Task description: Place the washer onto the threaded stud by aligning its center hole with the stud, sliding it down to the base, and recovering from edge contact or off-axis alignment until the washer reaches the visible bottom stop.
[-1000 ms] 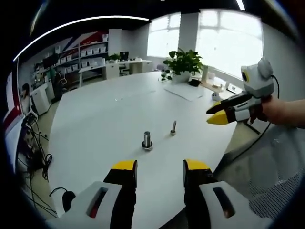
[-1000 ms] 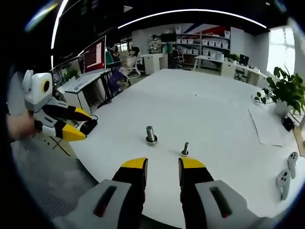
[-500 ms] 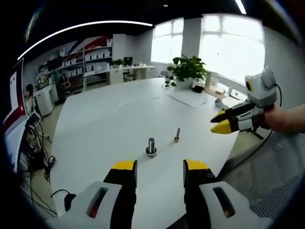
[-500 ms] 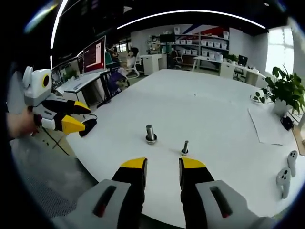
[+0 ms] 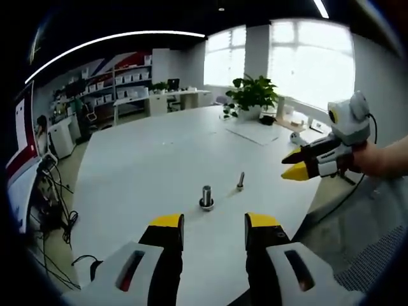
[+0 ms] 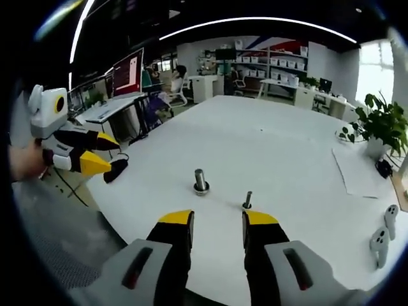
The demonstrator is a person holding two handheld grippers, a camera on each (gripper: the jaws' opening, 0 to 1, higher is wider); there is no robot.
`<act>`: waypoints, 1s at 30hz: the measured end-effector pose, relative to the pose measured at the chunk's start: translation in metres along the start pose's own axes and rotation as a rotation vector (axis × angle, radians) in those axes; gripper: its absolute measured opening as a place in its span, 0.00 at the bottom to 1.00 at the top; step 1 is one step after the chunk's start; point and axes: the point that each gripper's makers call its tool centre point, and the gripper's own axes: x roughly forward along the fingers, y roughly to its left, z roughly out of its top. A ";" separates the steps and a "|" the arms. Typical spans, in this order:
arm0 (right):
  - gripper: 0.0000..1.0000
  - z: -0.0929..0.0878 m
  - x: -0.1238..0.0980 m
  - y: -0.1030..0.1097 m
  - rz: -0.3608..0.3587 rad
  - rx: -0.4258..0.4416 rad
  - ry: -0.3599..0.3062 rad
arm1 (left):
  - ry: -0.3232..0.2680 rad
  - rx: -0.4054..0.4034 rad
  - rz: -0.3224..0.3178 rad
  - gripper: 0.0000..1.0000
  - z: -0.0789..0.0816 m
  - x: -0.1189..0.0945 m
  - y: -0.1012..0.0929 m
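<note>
Two metal studs stand on the white table (image 5: 140, 166). The thicker stud (image 5: 206, 196) (image 6: 200, 180) has a wider ring at its base; I cannot tell whether that ring is a washer. A thinner threaded stud (image 5: 240, 181) (image 6: 247, 200) stands close beside it. My left gripper (image 5: 215, 223) hangs open just short of the thick stud, with nothing between its jaws. My right gripper (image 6: 217, 220) is also open and empty, near the table edge in front of both studs. Each gripper shows in the other's view, held off the table: right gripper (image 5: 298, 163), left gripper (image 6: 92, 153).
A potted plant (image 5: 250, 92) (image 6: 381, 124) and a paper sheet (image 5: 255, 131) (image 6: 360, 169) sit at the table's far side. White controllers (image 6: 382, 236) lie near the right edge. Cables (image 5: 57, 210) trail on the floor, with desks and shelves beyond.
Both cameras have shifted a little, so the studs sit slightly lower and to the right in the left gripper view. The studs have not moved on the table. Both grippers stay open.
</note>
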 end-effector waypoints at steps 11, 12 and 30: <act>0.35 0.007 -0.001 -0.003 -0.021 0.011 -0.045 | -0.024 -0.008 0.016 0.37 0.006 -0.003 0.007; 0.35 0.005 0.000 -0.003 -0.021 0.010 -0.036 | -0.027 -0.012 0.019 0.37 0.006 -0.003 0.008; 0.37 0.001 0.001 -0.005 -0.035 -0.010 -0.011 | -0.003 0.006 -0.001 0.37 0.002 0.001 0.000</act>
